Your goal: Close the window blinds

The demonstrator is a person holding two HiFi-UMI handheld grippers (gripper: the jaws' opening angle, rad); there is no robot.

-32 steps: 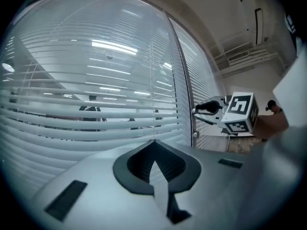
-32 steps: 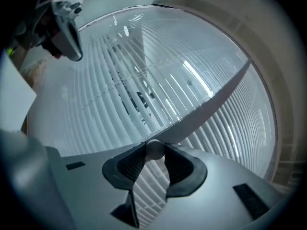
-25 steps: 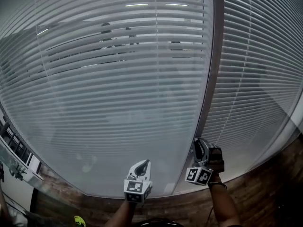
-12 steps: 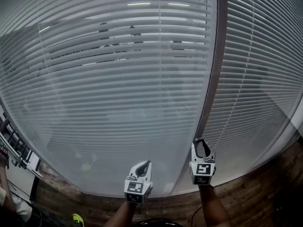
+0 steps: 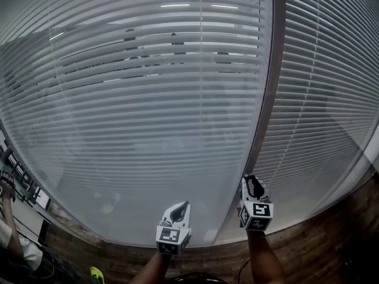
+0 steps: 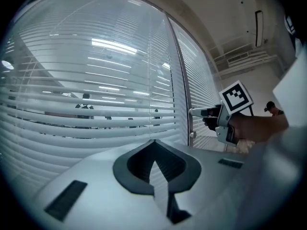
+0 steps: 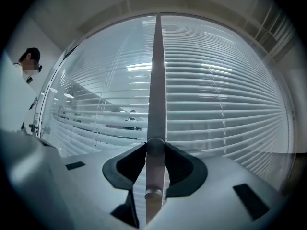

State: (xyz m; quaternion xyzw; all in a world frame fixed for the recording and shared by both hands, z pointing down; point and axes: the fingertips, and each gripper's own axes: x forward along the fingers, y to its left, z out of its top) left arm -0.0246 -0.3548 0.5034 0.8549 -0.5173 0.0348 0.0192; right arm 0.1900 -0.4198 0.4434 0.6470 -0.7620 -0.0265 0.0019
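Note:
Two white slatted blinds fill the head view. The wide left blind (image 5: 148, 99) has its slats part open, and dim figures show through them. The right blind (image 5: 325, 87) looks denser. A dark upright post (image 5: 267, 81) stands between the two. My right gripper (image 5: 253, 185) is raised at the foot of that post. Its jaws are closing, and the thin grey tilt wand (image 7: 156, 80) runs straight up between its pads (image 7: 129, 169). My left gripper (image 5: 180, 206) hangs lower left, shut and holding nothing, pointing at the left blind. My right gripper (image 6: 196, 112) also shows in the left gripper view.
A brown brick-like ledge (image 5: 331, 235) runs under the blinds. A person (image 5: 9, 241) stands at the lower left edge beside a shelf. Another person (image 7: 29, 61) shows at the left of the right gripper view.
My right gripper has turned around the wand, so its marker cube now faces the camera, and it sits a little straighter. The left gripper has stayed put. The slats look the same.

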